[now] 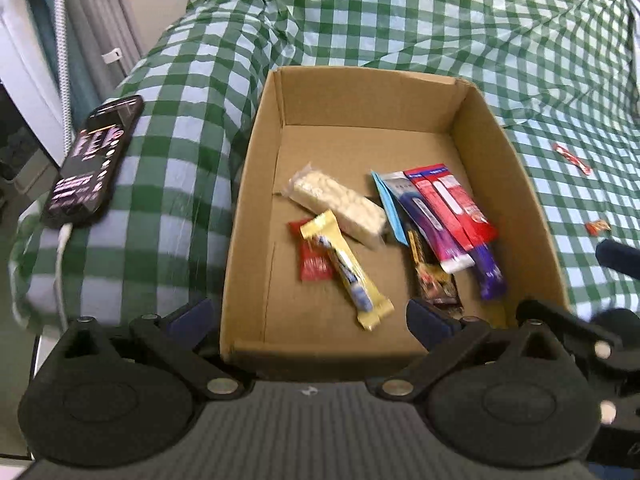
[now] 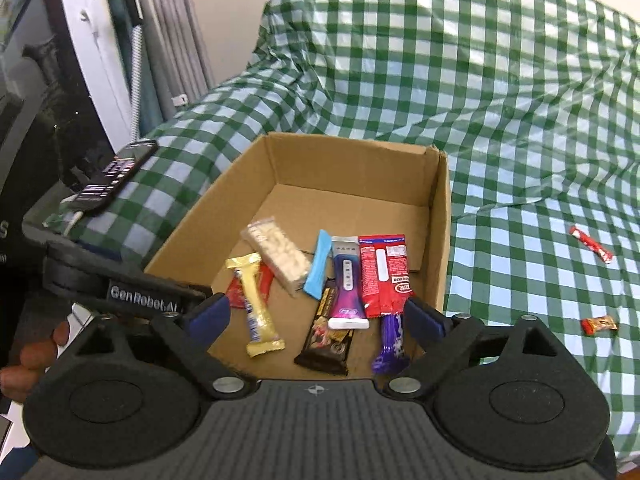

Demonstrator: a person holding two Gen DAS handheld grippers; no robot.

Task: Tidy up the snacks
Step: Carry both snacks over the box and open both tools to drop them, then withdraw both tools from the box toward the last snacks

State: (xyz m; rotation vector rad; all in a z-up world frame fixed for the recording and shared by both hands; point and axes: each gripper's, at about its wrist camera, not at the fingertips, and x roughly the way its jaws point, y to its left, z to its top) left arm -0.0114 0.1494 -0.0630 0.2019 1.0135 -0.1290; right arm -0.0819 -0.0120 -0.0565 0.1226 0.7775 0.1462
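Both hand-held grippers, left (image 1: 308, 316) and right (image 2: 318, 316), hover with fingers apart and empty over the cardboard box (image 2: 440, 240) of snack bars. Two wrapped snacks, apparently candies (image 2: 591, 243) (image 2: 599, 324), lie on the checked cloth right of the box; collecting them seems next.

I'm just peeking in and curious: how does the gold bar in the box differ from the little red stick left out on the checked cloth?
The gold bar lies inside the cardboard box, overlapping a red packet; the red stick lies alone on the checked cloth, right of the box. The gold bar looks longer and wider; the red stick is thin. Both are wrapped snacks lying flat, untouched by either tongs.
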